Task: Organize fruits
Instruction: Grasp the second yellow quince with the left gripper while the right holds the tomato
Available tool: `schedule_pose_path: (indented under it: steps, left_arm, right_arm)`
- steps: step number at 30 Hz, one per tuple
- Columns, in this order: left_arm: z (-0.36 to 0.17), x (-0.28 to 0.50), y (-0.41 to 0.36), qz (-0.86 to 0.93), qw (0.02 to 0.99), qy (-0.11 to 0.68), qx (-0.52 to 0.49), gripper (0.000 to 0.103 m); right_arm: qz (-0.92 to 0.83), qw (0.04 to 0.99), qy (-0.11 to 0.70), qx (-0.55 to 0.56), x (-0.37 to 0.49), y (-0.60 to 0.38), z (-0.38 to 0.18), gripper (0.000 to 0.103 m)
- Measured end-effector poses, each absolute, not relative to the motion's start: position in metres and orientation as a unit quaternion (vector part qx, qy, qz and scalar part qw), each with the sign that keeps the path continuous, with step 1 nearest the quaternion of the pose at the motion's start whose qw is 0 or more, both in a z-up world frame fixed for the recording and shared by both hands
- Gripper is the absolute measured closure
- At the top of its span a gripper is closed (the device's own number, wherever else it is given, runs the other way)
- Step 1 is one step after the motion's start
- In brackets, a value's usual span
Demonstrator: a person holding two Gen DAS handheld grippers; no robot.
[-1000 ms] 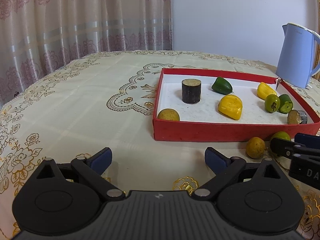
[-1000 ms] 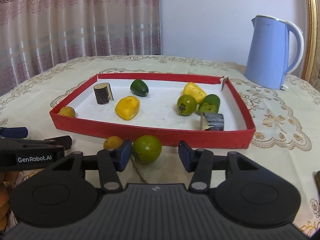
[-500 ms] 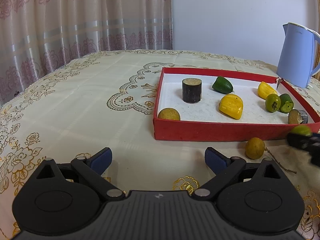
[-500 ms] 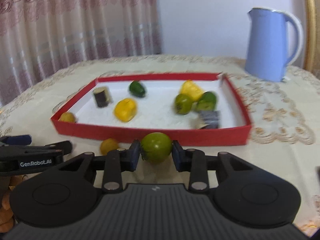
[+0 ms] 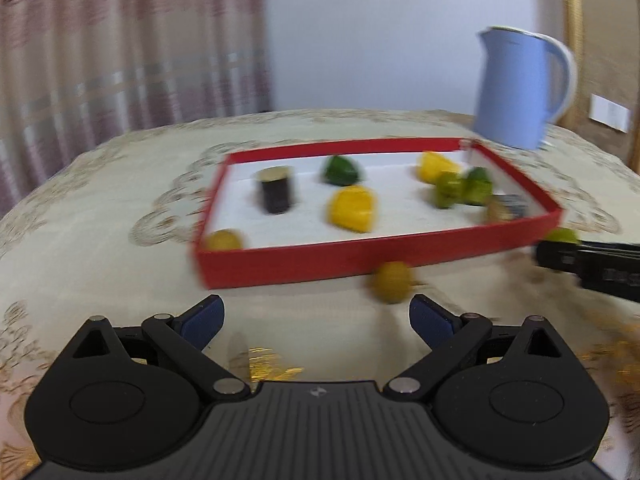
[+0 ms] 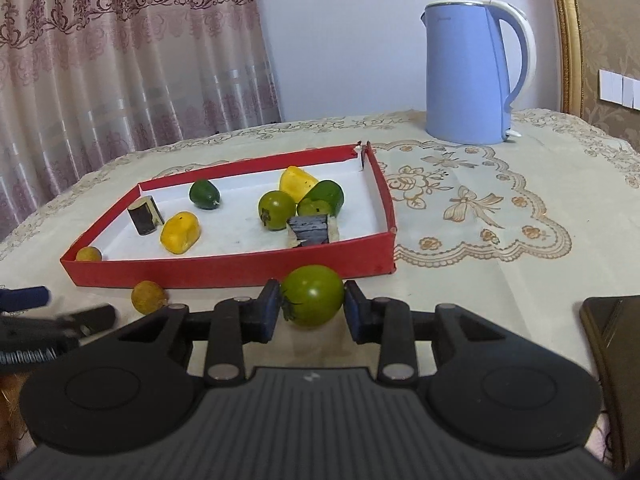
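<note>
The right tool (image 6: 312, 307) grips the round green tomato (image 6: 313, 295); next, lift over the shallow red cardboard tray (image 6: 224, 270). The left tool (image 5: 316, 318), blurred, seems open, empty.

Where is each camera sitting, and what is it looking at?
Left wrist: sits on the left hand-held gripper, looking over its open fingers at the red tray; the picture is blurry.
Right wrist: sits on the right hand-held gripper, looking over fingers shut on a green tomato toward the tray.
Both share: the tray, the blue kettle, the small yellow fruit on the table, and each other's gripper at the edge.
</note>
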State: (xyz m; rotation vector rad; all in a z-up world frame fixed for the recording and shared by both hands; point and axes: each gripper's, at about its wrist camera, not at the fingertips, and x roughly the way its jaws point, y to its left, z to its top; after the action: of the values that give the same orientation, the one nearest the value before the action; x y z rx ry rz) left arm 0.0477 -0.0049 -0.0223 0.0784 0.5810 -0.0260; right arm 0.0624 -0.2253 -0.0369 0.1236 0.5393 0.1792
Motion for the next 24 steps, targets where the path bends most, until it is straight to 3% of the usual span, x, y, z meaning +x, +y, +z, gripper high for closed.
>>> schedule_pose_path:
  steps: [8, 10, 14, 17, 24]
  left_arm:
    - [-0.022, 0.071, -0.043, 0.000, 0.955, 0.292, 0.058, 0.006]
    - [-0.024, 0.078, -0.046, 0.014, 0.951, 0.304, 0.060, 0.026]
    - [-0.028, 0.086, -0.043, 0.024, 0.946, 0.320, 0.038, 0.046]
    - [-0.027, 0.085, -0.048, 0.016, 0.946, 0.320, 0.040, 0.070]
    - [-0.020, 0.067, -0.034, -0.003, 0.951, 0.309, 0.018, 0.071]
  right_arm:
    - [0.093, 0.957, 0.267, 0.068, 0.057, -0.233, -0.036, 0.071]
    - [0.096, 0.957, 0.266, 0.069, 0.057, -0.233, -0.036, 0.071]
    - [0.101, 0.956, 0.265, 0.068, 0.057, -0.232, -0.036, 0.071]
    - [0.100, 0.956, 0.265, 0.071, 0.057, -0.233, -0.036, 0.070]
    - [0.098, 0.957, 0.265, 0.070, 0.057, -0.234, -0.037, 0.070]
